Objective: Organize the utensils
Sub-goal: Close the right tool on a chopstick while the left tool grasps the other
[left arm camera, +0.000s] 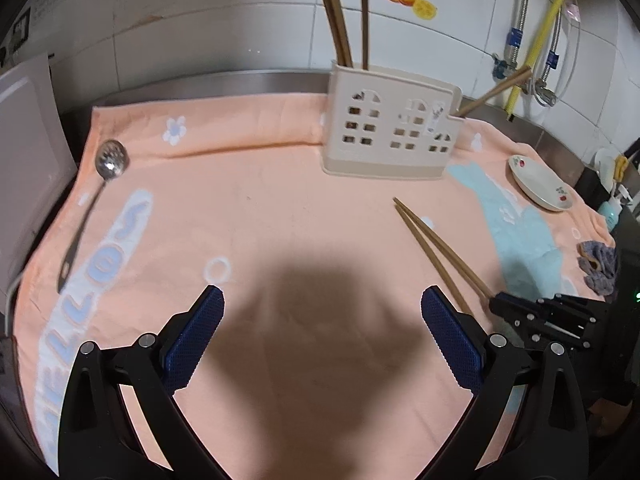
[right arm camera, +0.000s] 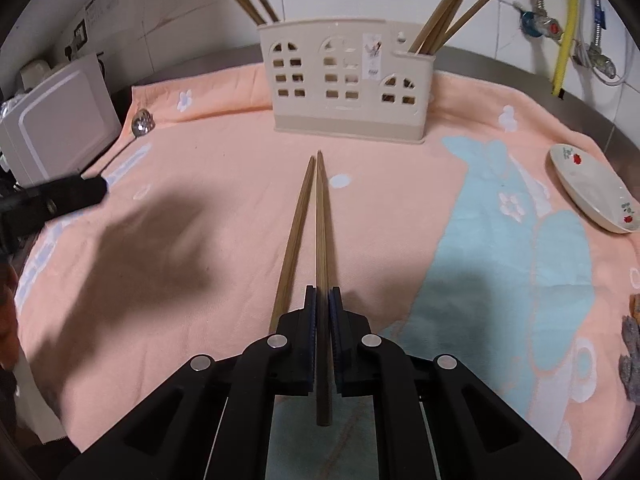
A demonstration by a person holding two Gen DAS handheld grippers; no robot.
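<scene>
My right gripper (right arm camera: 323,294) is shut on one wooden chopstick (right arm camera: 321,220) that points toward the beige utensil holder (right arm camera: 348,80). A second chopstick (right arm camera: 296,236) lies on the towel just left of it, tips nearly touching. In the left wrist view the pair of chopsticks (left arm camera: 432,244) lies right of centre, with the right gripper (left arm camera: 496,304) at its near end. My left gripper (left arm camera: 320,300) is open and empty above the towel. A slotted metal spoon (left arm camera: 90,204) lies at the far left. The holder (left arm camera: 392,128) holds several chopsticks.
A peach towel (left arm camera: 280,200) covers the counter. A small white dish (left arm camera: 540,184) sits at the right. A grey rag (left arm camera: 598,264) lies at the right edge. A white box (right arm camera: 60,120) stands at the left. Pipes and a yellow hose (left arm camera: 548,28) run along the tiled wall.
</scene>
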